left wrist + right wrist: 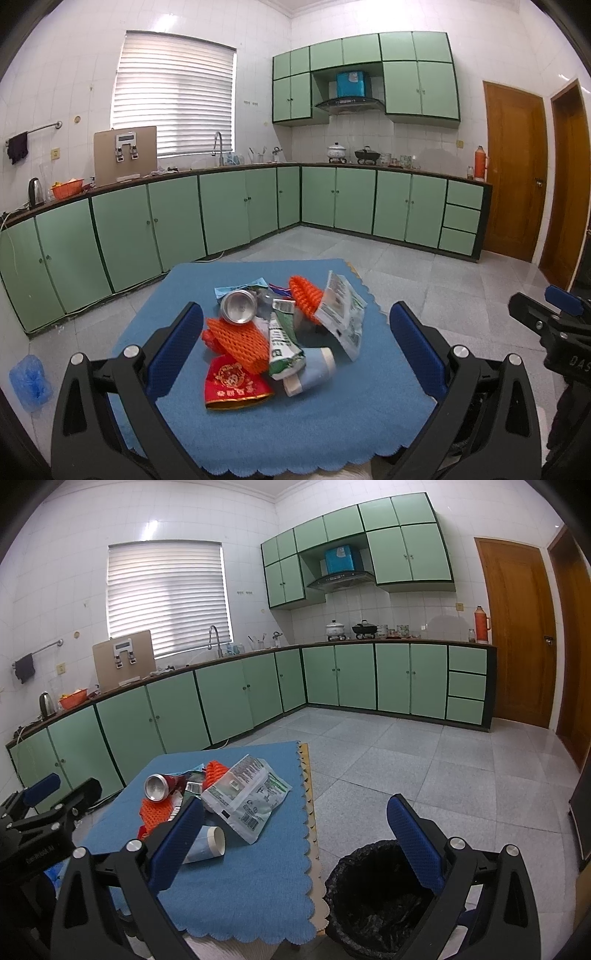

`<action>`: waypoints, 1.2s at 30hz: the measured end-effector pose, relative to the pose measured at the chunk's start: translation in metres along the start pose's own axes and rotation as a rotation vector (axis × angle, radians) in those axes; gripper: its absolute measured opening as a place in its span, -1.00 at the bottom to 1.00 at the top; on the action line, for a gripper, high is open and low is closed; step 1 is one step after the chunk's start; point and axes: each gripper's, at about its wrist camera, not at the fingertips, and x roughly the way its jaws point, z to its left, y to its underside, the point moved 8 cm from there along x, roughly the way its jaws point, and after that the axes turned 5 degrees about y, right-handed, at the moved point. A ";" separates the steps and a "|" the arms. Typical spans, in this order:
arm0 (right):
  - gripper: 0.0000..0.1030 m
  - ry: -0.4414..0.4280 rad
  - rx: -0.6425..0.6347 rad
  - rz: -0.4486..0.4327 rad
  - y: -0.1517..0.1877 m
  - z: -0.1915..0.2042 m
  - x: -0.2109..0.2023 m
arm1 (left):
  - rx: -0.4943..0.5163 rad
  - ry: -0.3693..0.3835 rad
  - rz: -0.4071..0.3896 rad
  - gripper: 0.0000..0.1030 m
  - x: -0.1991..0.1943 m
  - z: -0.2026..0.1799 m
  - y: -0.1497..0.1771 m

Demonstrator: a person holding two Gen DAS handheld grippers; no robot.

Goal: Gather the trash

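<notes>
Trash pile (280, 328) at desk (332, 424) centre: crushed can, orange foam nets, wrappers, paper cup. Left claw (295, 350) and right claw (295, 845) spread wide, empty.

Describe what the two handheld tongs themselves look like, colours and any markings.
Both tongs, left and right, have matte black angular frames, silver round bolt heads at the joints, and blue textured pads inside each finger. White lettering marks their black bodies, too partial to read fully.
</notes>
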 end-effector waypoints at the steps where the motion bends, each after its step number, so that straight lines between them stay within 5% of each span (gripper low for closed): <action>1: 0.88 0.003 -0.003 0.003 0.002 0.001 0.005 | -0.004 -0.004 -0.003 0.90 0.004 0.004 0.002; 14: 0.88 -0.063 -0.087 0.042 0.037 0.052 0.102 | 0.000 -0.078 0.047 0.90 0.074 0.059 0.041; 26: 0.83 -0.052 -0.162 0.136 0.063 0.111 0.189 | -0.054 -0.203 0.108 0.90 0.109 0.133 0.055; 36: 0.83 0.007 -0.221 0.178 0.067 0.135 0.230 | -0.079 -0.209 0.145 0.90 0.126 0.147 0.063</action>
